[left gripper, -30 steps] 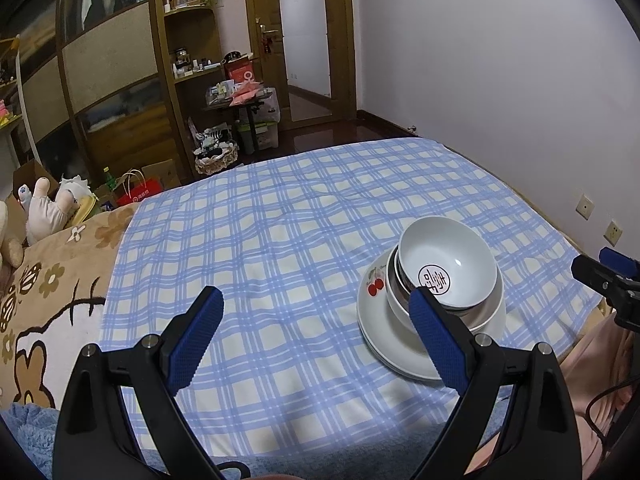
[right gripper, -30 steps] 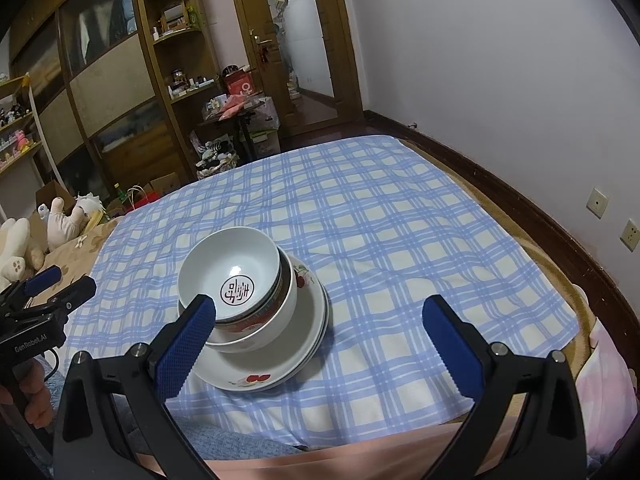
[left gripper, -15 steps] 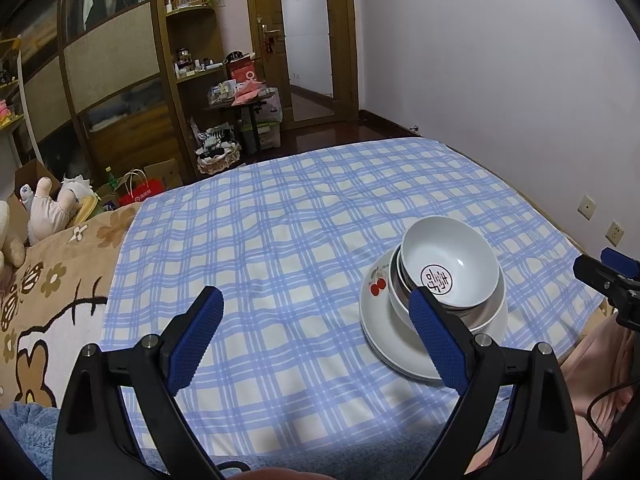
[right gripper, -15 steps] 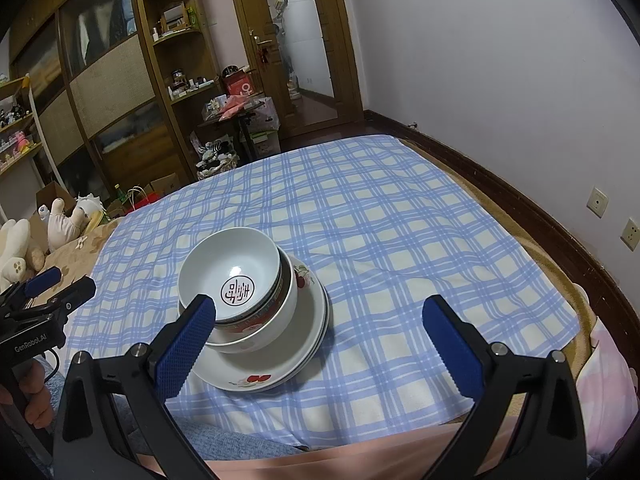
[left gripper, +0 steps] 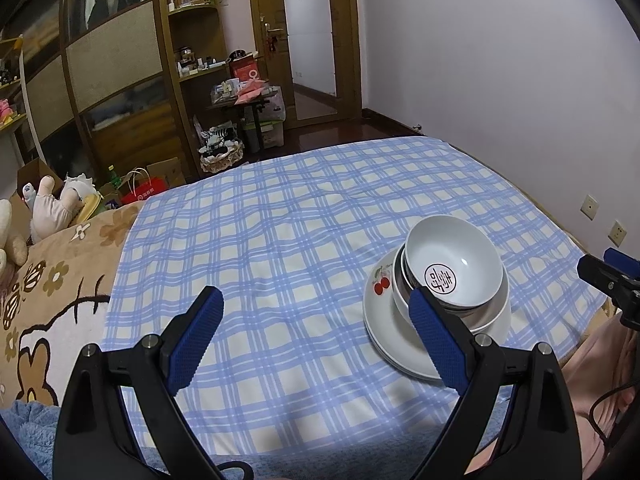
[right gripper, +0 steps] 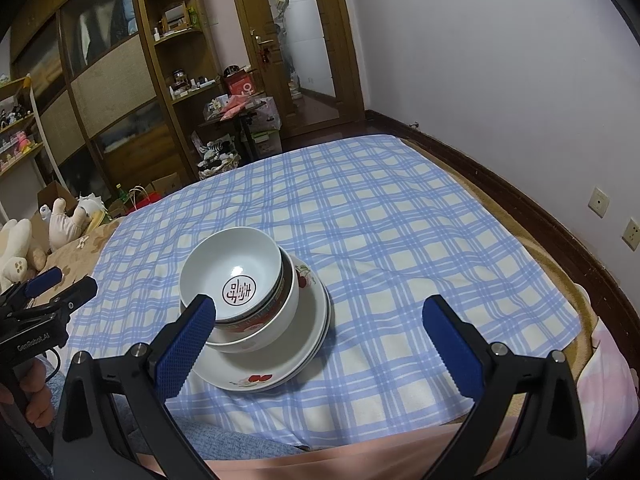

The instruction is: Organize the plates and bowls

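Both grippers were wide open and held nothing: left gripper (left gripper: 316, 336), right gripper (right gripper: 320, 334). One stack sat on the blue-and-white checked cloth (right gripper: 400, 232): top bowl (right gripper: 232, 270) with a round red mark inside, nested in more bowls (right gripper: 280, 308), all on plates (right gripper: 288, 356) with red fruit prints. How many bowls and plates, I couldn't tell.

From the left gripper, the stack lay ahead and to the right, its near edge partly hidden behind the right finger's blue pad (left gripper: 436, 340). From the right gripper, the stack lay ahead and to the left, just past the left finger's pad (right gripper: 184, 344). No finger touched it, as far as either view showed.

Cloth covered a bed; a brown cartoon-print blanket (left gripper: 48, 288) lay left of the cloth, with plush toys (left gripper: 48, 208) beyond. Far ahead: wooden cabinet with shelves (right gripper: 120, 80), cluttered small table (right gripper: 240, 116), wooden door (right gripper: 304, 40). Plain wall (right gripper: 500, 60) on the right with two sockets (right gripper: 616, 216) low down. Pink fabric (right gripper: 400, 456) ran along the near edge under the right gripper.
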Demonstrator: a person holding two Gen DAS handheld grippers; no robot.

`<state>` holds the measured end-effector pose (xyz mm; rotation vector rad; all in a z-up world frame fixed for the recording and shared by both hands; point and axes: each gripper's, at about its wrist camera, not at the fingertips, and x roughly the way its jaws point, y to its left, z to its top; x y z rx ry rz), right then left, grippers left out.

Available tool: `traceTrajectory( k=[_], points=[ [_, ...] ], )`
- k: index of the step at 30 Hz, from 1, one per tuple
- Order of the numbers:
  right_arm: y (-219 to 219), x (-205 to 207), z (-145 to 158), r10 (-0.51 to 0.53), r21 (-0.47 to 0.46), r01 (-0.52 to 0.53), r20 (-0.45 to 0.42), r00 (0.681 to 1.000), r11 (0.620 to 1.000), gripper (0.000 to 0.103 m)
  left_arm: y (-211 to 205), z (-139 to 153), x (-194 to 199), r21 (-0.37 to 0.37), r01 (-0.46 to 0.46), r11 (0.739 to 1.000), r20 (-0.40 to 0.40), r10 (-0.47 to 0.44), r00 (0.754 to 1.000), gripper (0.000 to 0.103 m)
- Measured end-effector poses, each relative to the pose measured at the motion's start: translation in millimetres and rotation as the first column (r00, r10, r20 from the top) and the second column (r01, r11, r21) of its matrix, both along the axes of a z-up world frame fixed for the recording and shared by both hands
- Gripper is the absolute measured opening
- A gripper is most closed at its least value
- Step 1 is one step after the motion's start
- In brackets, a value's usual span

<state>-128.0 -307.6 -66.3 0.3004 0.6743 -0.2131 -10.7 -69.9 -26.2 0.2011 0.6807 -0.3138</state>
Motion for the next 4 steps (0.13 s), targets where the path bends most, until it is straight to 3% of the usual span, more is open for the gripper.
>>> traceTrajectory(
  k=[4],
  points=[
    [-0.2, 0.3, 0.2, 0.003, 0.001, -0.003, 0.0, 1.0, 1.0, 0.103, 0.6, 0.2, -0.1, 0.001, -0.006, 1.0, 0.001, 0.006, 1.0, 0.093]
  ],
)
